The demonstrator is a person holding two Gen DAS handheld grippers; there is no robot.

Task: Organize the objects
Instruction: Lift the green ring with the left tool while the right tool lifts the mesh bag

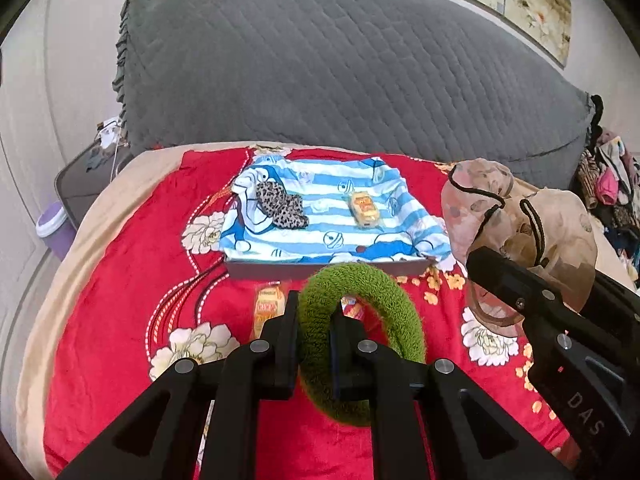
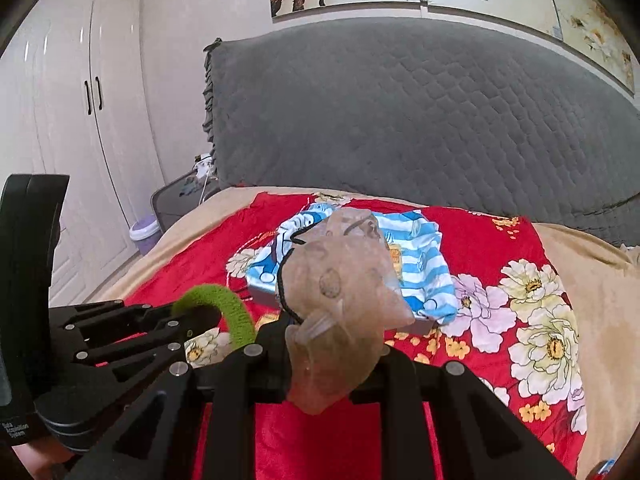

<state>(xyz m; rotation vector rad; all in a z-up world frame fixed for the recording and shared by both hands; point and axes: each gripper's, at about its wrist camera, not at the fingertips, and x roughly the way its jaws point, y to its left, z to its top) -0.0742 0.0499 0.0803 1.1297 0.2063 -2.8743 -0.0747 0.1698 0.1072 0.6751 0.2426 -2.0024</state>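
My left gripper [image 1: 314, 312] is shut on a fuzzy green ring [image 1: 376, 304] and holds it above the red floral blanket [image 1: 128, 280]; the ring also shows in the right wrist view [image 2: 228, 308]. My right gripper [image 2: 332, 332] is shut on a sheer beige floral cap with black cord [image 2: 340, 280], also seen at the right in the left wrist view [image 1: 516, 216]. Ahead lies a flat box lined with blue-striped cloth [image 1: 332, 216], holding a leopard-print scrunchie [image 1: 280, 204] and a yellow packet [image 1: 364, 208].
A second yellow packet [image 1: 268, 308] lies on the blanket in front of the box. A grey quilted headboard [image 1: 340, 64] stands behind. A pile of clothes [image 1: 608, 184] is at the far right. A purple bin [image 2: 144, 232] and white wardrobe [image 2: 80, 120] stand left of the bed.
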